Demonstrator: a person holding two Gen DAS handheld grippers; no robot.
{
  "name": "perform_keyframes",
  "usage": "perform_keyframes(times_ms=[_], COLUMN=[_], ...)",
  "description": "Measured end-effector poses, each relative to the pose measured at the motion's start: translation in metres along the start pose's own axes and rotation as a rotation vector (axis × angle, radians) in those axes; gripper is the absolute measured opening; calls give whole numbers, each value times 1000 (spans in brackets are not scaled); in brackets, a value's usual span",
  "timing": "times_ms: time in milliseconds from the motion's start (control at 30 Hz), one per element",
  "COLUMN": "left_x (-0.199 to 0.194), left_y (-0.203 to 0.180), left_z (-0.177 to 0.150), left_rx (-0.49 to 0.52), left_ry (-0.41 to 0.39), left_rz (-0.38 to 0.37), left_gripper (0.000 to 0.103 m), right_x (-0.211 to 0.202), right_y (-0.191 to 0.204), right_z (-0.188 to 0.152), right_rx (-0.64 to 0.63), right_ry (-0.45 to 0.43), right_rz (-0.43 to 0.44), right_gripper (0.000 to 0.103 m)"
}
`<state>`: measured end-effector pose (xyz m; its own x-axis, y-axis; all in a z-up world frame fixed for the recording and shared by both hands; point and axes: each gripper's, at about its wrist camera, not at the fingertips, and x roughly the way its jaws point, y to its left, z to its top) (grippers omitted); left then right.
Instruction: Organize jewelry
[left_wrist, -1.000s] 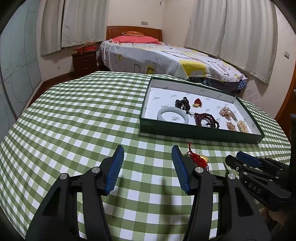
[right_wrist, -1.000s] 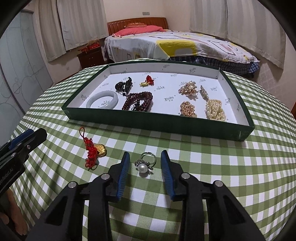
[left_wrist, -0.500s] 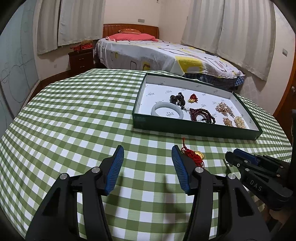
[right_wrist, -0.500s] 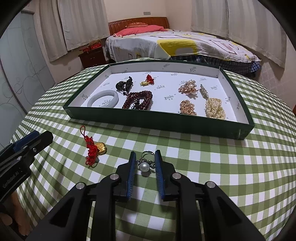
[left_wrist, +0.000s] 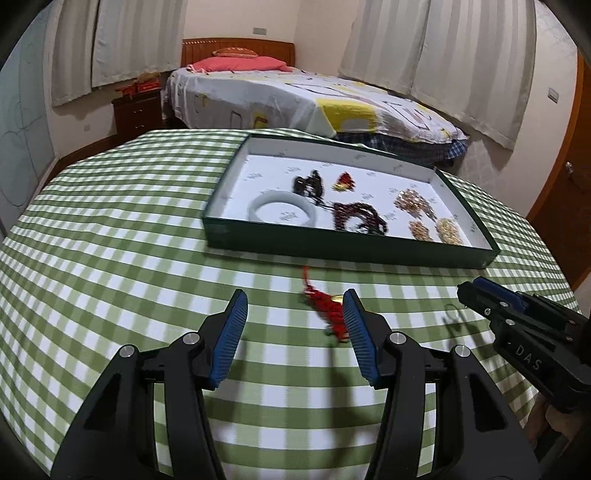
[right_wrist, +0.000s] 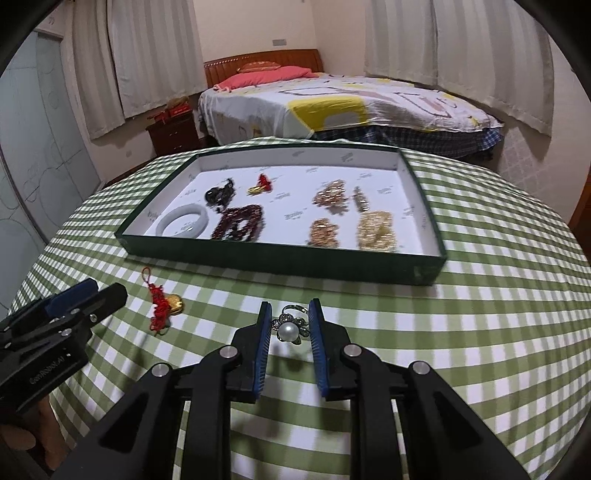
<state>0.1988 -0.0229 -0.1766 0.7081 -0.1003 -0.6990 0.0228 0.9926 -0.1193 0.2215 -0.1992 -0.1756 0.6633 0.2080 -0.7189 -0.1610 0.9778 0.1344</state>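
In the right wrist view, the right gripper (right_wrist: 288, 325) has its blue-padded fingers (right_wrist: 263, 345) clamped on a pearl ring (right_wrist: 289, 329), the pearl sitting between the two pads in the lower middle of the frame, above the green checked counter (right_wrist: 480, 332). To the left of it, a red knotted charm (right_wrist: 162, 308) with a gold piece lies flat on the cloth, and the left gripper (right_wrist: 86, 295) enters from the lower left edge. A green tray (right_wrist: 280, 262) stands in the middle of the frame, holding a pale bangle (right_wrist: 183, 224), a dark red bead bracelet (right_wrist: 240, 225), a black piece, a small red-and-gold piece and several gold clusters (right_wrist: 375, 230) on its white floor.

In the left wrist view, the left gripper's fingers (left_wrist: 231, 332) stand apart with nothing between them, low over the cloth; the red charm lies just ahead of the right-hand pad, partly hidden by it. The tray sits above, right of centre, and a bed (left_wrist: 295, 96) fills the background.
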Motion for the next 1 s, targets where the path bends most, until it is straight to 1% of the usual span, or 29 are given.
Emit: perform_keyframes(times_ms=[100, 167, 267, 300, 333, 433, 467, 633, 767, 967, 1000], left_x=[7, 13, 21, 23, 26, 32, 32, 27, 27, 35, 37], left_y=[-10, -17, -22, -23, -22, -18, -16, -9, -6, -6, -5], left_z=[-1, -2, -3, -3, -3, -3, -4, -6, -3, 3, 3], left_rx=[18, 35, 49, 49, 43, 24, 19, 12, -18, -25, -31], left_ry=[13, 27, 53, 64, 77, 103, 107, 106, 110, 112, 121], left_rz=[-11, -14, -15, -17, -24, -31, -31, -25, -52, -35, -39], left_gripper=[50, 45, 42, 38, 31, 21, 19, 19, 19, 31, 37], right_x=[-2, -2, -2, -1, -1, 0, 0, 0, 0, 0, 0], right_y=[-10, -16, -21, -22, -22, -22, -22, -23, -23, -24, -24], right_z=[-1, -2, -3, -3, -3, -2, -2, -3, -3, -3, -3], right_rx=[21, 36, 51, 54, 56, 60, 61, 67, 68, 70, 71], right_ry=[-4, -5, -5, -5, -4, -4, -4, -6, -6, -5, -5], right_rz=[-8, -11, -9, -7, -6, 1, 3, 8, 10, 11, 12], right_gripper=[21, 21, 21, 21, 21, 21, 21, 21, 21, 21, 21])
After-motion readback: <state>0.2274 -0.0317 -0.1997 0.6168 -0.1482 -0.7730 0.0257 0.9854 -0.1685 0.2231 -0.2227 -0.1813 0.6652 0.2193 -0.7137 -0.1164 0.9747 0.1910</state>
